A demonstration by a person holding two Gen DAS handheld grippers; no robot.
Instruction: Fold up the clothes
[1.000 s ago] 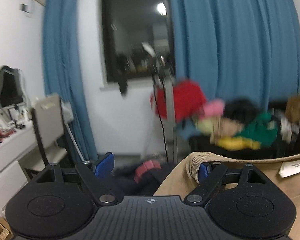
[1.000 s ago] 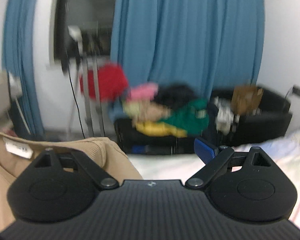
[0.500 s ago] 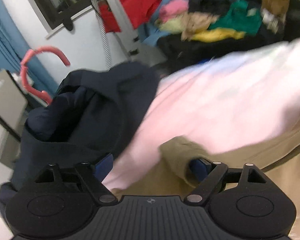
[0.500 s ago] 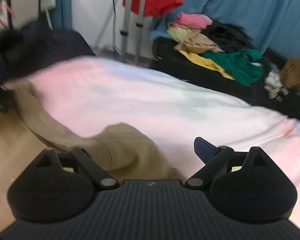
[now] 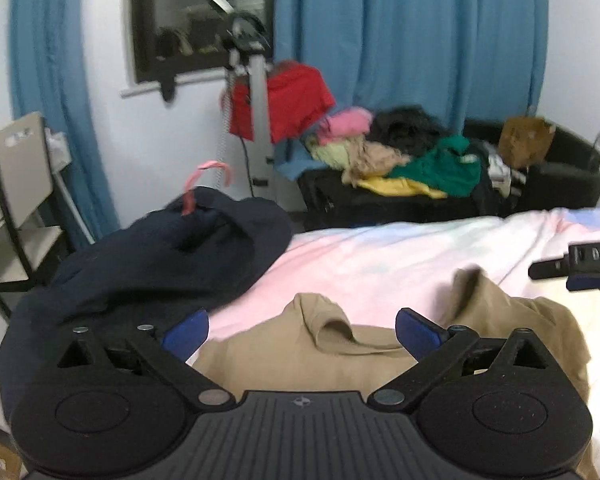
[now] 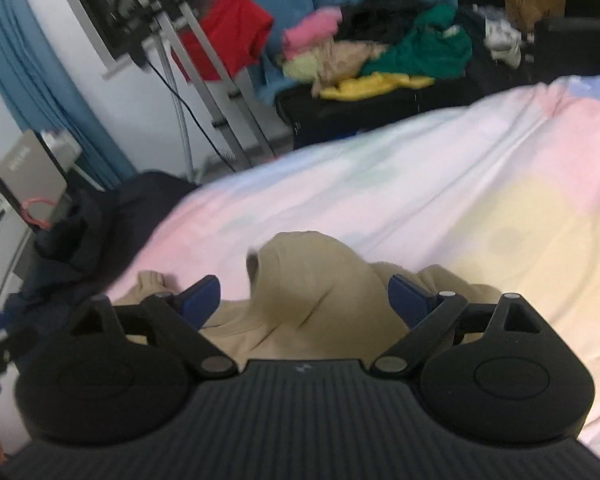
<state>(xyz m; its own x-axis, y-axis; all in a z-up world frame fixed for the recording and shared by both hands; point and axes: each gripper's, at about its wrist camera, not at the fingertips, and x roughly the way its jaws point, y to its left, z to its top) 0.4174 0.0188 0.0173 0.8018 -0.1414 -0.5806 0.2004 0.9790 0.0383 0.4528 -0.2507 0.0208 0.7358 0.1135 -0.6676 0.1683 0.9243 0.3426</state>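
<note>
A tan sweater [image 5: 340,356] lies crumpled on the pastel bed sheet [image 5: 380,256], just in front of both grippers. My left gripper [image 5: 302,330] is open and empty, its blue fingertips [image 5: 186,332] standing apart over the sweater's near edge. My right gripper [image 6: 304,294] is open too, with a raised fold of the tan sweater [image 6: 312,280] between its spread fingers, not clamped. The right gripper also shows at the right edge of the left wrist view [image 5: 580,268].
A dark navy garment [image 5: 148,264] with a pink hanger [image 5: 204,184] lies on the bed's left side. A black sofa [image 5: 560,192] piled with coloured clothes [image 5: 412,156] stands behind the bed. A metal stand with a red garment [image 5: 288,100] and a chair [image 5: 20,176] are at left.
Both grippers held the tan sweater up a second ago, swung it down onto the bed, and have now opened and let it go. It lies on the sheet.
</note>
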